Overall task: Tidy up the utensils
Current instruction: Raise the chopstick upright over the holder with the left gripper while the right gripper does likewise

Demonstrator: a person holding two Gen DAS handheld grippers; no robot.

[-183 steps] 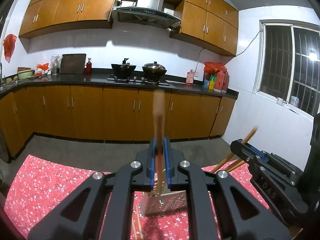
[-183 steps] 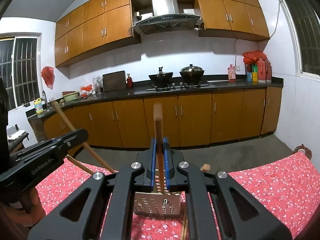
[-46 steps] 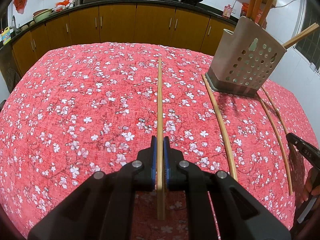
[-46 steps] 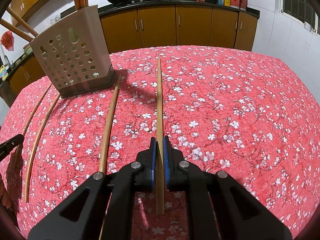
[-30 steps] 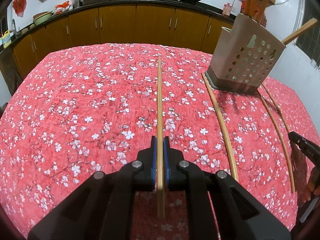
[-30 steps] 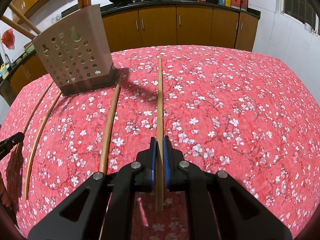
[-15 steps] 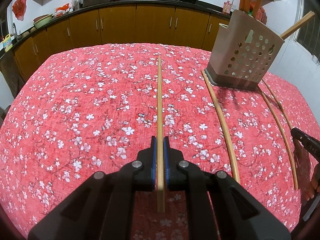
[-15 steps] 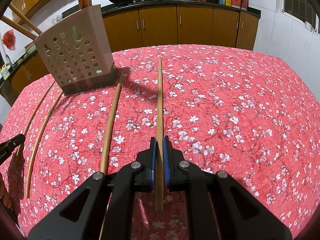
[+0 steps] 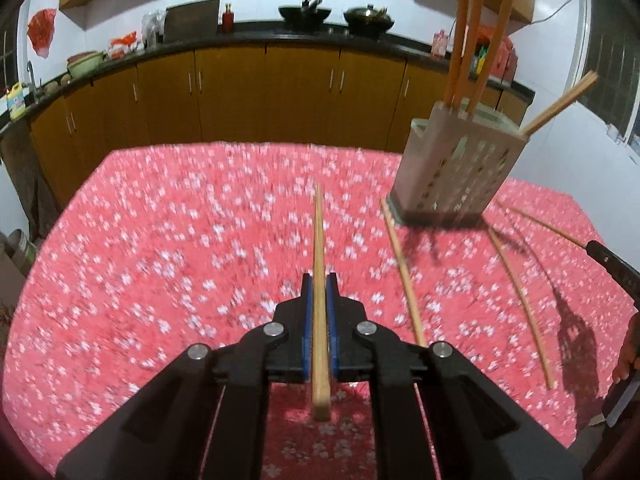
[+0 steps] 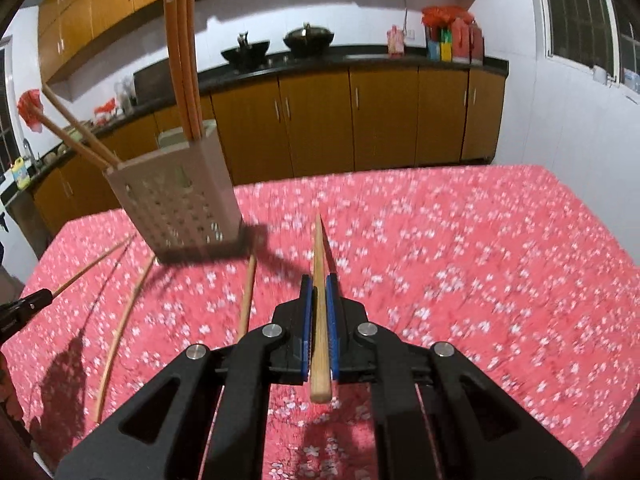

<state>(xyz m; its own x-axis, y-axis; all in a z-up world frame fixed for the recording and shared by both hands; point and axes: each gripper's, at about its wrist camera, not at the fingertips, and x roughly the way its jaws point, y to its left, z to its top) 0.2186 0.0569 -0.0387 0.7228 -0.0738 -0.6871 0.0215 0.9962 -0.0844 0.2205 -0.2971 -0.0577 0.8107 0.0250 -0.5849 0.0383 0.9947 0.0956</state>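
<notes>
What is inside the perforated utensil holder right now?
The utensil holder holds several upright orange-brown sticks and leaning wooden chopsticks. Its walls hide their lower ends.

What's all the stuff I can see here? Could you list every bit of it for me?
cloth: one, red with white blossoms, covering the table
holder: one, beige with holes, standing on the cloth
sticks in holder: about five, three orange-brown upright, two tan leaning
loose chopsticks: two, tan, lying on the cloth near the holder
pots: two, black, on the back counter
cabinets: a row, brown, under the counter, more above
left claw: one, black with blue pads, shut on a tan chopstick
right claw: one, black with blue pads, shut on a second chopstick
</notes>
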